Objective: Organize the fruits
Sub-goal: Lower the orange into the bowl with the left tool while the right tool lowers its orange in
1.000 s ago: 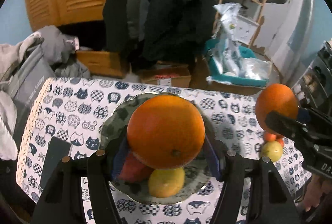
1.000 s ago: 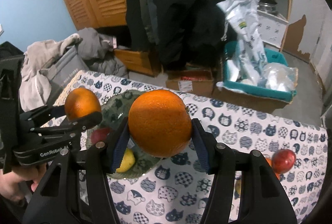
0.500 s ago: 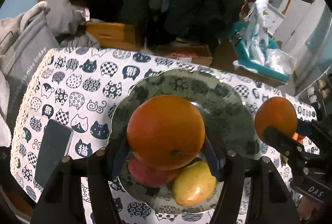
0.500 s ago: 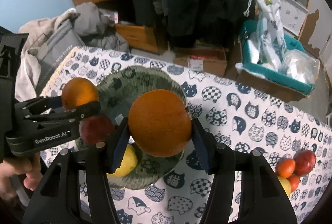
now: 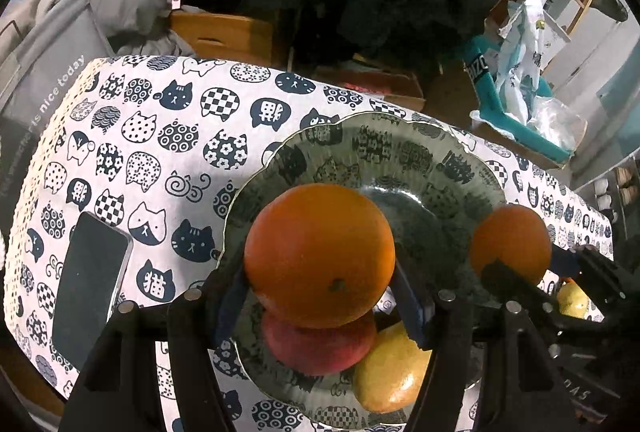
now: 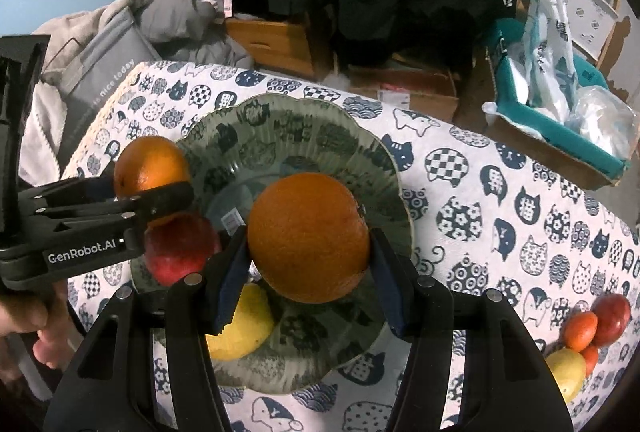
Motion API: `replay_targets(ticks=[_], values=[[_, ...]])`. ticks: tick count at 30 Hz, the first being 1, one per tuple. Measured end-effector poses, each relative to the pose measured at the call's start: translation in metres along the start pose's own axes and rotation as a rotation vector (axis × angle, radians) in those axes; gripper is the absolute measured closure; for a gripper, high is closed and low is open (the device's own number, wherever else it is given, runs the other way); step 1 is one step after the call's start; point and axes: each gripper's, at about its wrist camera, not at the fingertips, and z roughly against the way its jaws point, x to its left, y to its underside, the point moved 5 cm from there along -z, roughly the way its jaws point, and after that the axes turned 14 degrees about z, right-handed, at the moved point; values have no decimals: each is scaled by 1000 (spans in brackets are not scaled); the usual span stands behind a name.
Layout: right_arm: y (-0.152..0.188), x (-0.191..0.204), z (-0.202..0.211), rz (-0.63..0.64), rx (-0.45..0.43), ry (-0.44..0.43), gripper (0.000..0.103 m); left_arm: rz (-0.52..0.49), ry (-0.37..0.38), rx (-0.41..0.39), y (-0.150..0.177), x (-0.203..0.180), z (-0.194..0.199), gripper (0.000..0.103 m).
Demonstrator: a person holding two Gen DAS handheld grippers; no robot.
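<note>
Cluttered with hanging dark coats, louvred wooden doors and cardboard boxes, the room lies beyond a table [image 6: 500, 216] spread with a white cloth printed with navy cat faces. Two tools show, each clenched on one round orange: the left tool [image 5: 320, 272] grips the orange between its blue pads [image 5: 320, 256], and the right tool [image 6: 308, 252] holds the second orange [image 6: 308, 236] the same way. Both oranges hang over one grey-green scalloped plate with a dark cat pattern [image 6: 320, 136], apart from its surface. Two fruits lie on the near part of that plate: one red apple [image 6: 180, 252] to the left and one yellow lemon [image 6: 240, 328] to its right, the two touching. Only the left wrist view shows one dark flat phone [image 5: 90, 292] lying on the cloth left of the plate. Only the right wrist view shows clearly the heap at the near right edge of the table: one red fruit [image 6: 610, 318], two small orange fruits [image 6: 581, 330] and one yellow fruit [image 6: 566, 372], packed together; the left view catches just a yellow sliver of it behind the other tool. A person's hand [image 6: 28, 332] grips the left tool's handle at the left edge of the right view, mostly cut off. The apple is half hidden under the held orange in the left view, and a small white label on the plate cannot be read.
</note>
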Motion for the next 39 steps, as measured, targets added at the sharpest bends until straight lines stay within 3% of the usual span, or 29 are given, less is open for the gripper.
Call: replay_targets(ticks=[18, 39], values=[[10, 4, -41, 21, 85, 1, 45, 21, 10, 87, -8, 1, -32, 35], [12, 8, -52, 33, 112, -18, 43, 52, -49, 147, -2, 4, -59, 34]])
